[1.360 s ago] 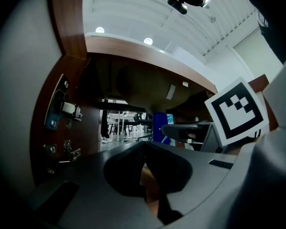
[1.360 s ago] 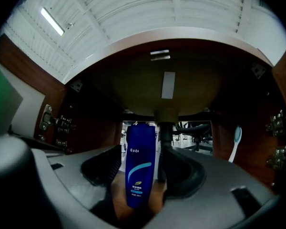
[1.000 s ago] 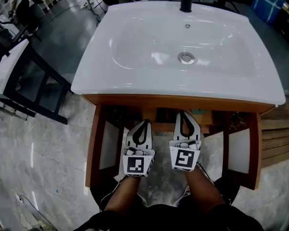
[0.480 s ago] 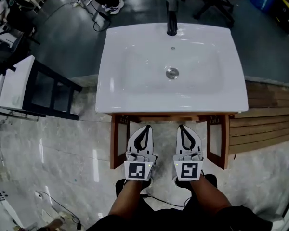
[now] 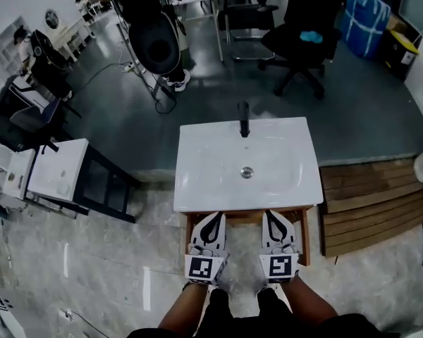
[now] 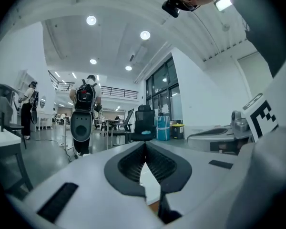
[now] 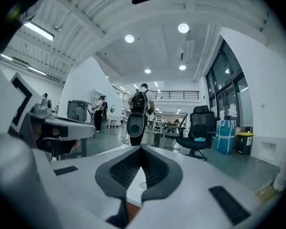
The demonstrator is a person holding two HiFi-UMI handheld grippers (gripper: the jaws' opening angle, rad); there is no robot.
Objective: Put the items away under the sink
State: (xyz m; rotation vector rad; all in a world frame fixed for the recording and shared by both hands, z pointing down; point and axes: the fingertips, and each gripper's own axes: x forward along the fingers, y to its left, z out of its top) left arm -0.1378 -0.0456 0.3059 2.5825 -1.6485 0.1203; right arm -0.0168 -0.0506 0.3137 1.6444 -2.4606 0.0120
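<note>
Both the left gripper point(image 5: 215, 217) and right gripper point(image 5: 272, 215) hover with jaws pressed together and empty, tips just short of the white sink point(image 5: 215, 182), above its wooden cabinet point(image 5: 304, 239), likely because no items show outside it

The left gripper point(image 5: 216, 217) and the right gripper point(image 5: 271, 215) look alike: smooth white shells tapering to a point. Black ribbed pads point(image 6: 131, 163) line the inner faces of the jaws and bow round a teardrop-shaped opening. Small black rectangular patches point(image 7: 227, 204) sit on the shells. Each back end carries a white cube point(image 5: 202, 269) with black square markers. Dark clothing point(image 5: 254, 324) covers the person's trunk and legs.
</note>
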